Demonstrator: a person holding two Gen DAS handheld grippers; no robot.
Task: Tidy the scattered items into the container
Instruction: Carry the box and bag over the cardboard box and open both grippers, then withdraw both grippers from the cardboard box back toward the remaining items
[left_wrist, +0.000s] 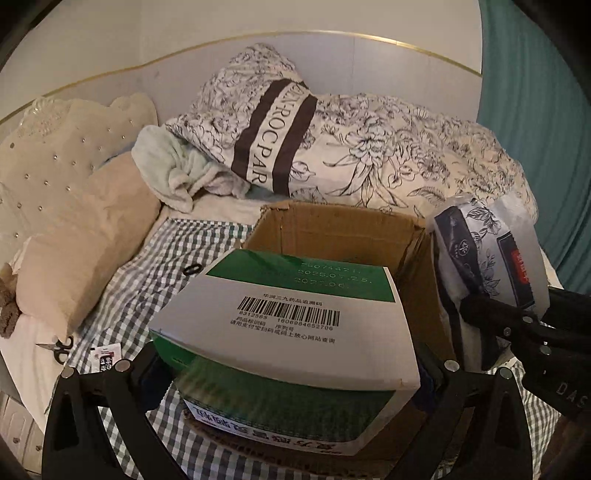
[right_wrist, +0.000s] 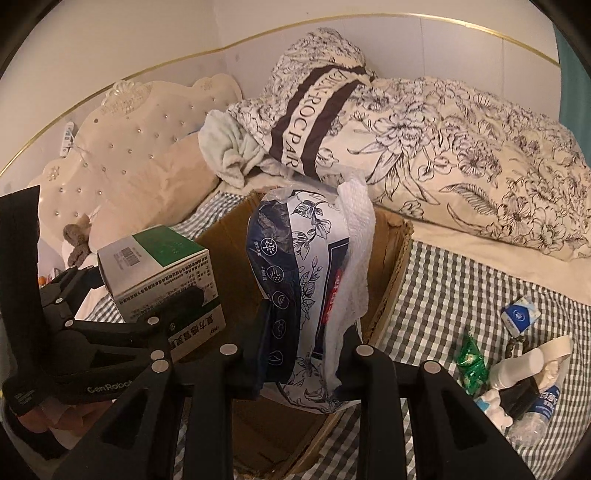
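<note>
An open cardboard box (left_wrist: 332, 229) (right_wrist: 395, 266) sits on the checked bedsheet. My left gripper (left_wrist: 291, 362) (right_wrist: 136, 291) is shut on a green and white medicine box (left_wrist: 288, 317) (right_wrist: 155, 258), which hangs over the carton's near left side. My right gripper (right_wrist: 310, 332) (left_wrist: 524, 310) is shut on a blue and white floral tissue pack (right_wrist: 306, 258) (left_wrist: 484, 251). The pack stands upright above the carton's opening, with white tissue showing along its right side. The carton's floor is mostly hidden behind both items.
Scissors (left_wrist: 61, 349), a small sachet (left_wrist: 105, 356) and a black hair tie (left_wrist: 192, 269) lie left of the carton. On its right lie a small blue pack (right_wrist: 521, 314), a green packet (right_wrist: 469, 363), a white bottle (right_wrist: 517, 365) and a water bottle (right_wrist: 535, 410). A floral duvet (left_wrist: 388, 155) is heaped behind.
</note>
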